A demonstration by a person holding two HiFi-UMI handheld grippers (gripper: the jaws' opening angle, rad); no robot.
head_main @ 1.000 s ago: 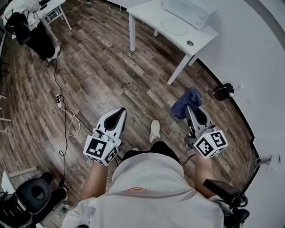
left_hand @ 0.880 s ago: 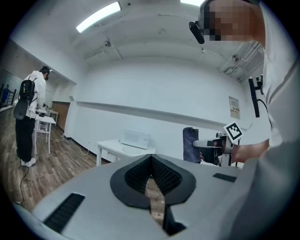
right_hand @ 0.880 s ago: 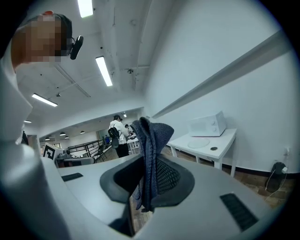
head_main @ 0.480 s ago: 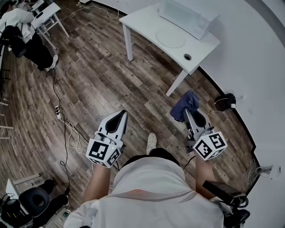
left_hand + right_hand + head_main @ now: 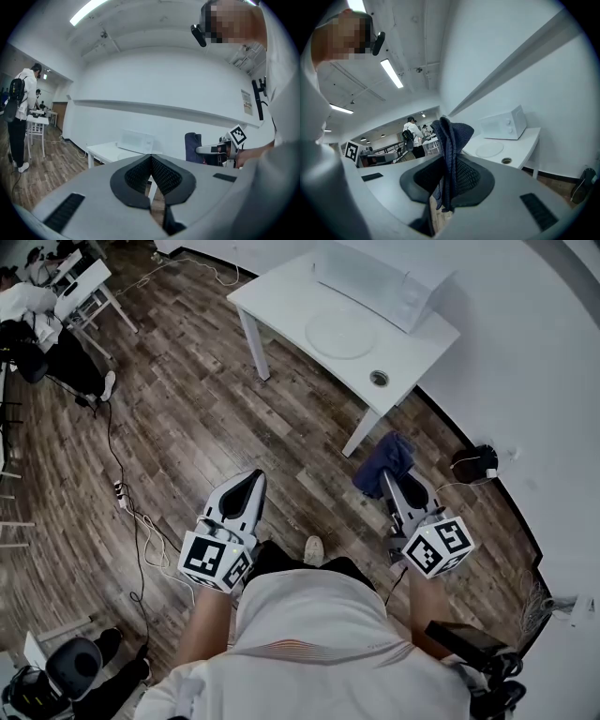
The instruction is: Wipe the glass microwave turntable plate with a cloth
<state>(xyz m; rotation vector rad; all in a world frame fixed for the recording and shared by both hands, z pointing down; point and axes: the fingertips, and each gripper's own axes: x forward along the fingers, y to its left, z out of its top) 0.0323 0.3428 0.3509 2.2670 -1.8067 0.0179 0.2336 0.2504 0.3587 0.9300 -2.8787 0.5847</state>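
Observation:
The round glass turntable plate (image 5: 339, 334) lies on a white table (image 5: 281, 292) in front of a white microwave (image 5: 375, 276), well ahead of both grippers. The right gripper view shows the plate (image 5: 489, 149) flat beside the microwave (image 5: 504, 124). My right gripper (image 5: 386, 474) is shut on a dark blue cloth (image 5: 382, 461), which stands up bunched between its jaws (image 5: 450, 140). My left gripper (image 5: 251, 480) is held level to the left, jaws shut with nothing between them (image 5: 151, 161). Both grippers are over the wooden floor, short of the table.
A small round ring-shaped object (image 5: 379, 378) sits near the table's front corner. Cables (image 5: 131, 493) trail across the floor at left. A dark bag (image 5: 473, 462) lies by the wall at right. Other people stand at a table (image 5: 80, 282) far left.
The view has moved closer to the white table, which now sits lower and larger in the frame. Both grippers keep their pose, and the cloth stays in the right one.

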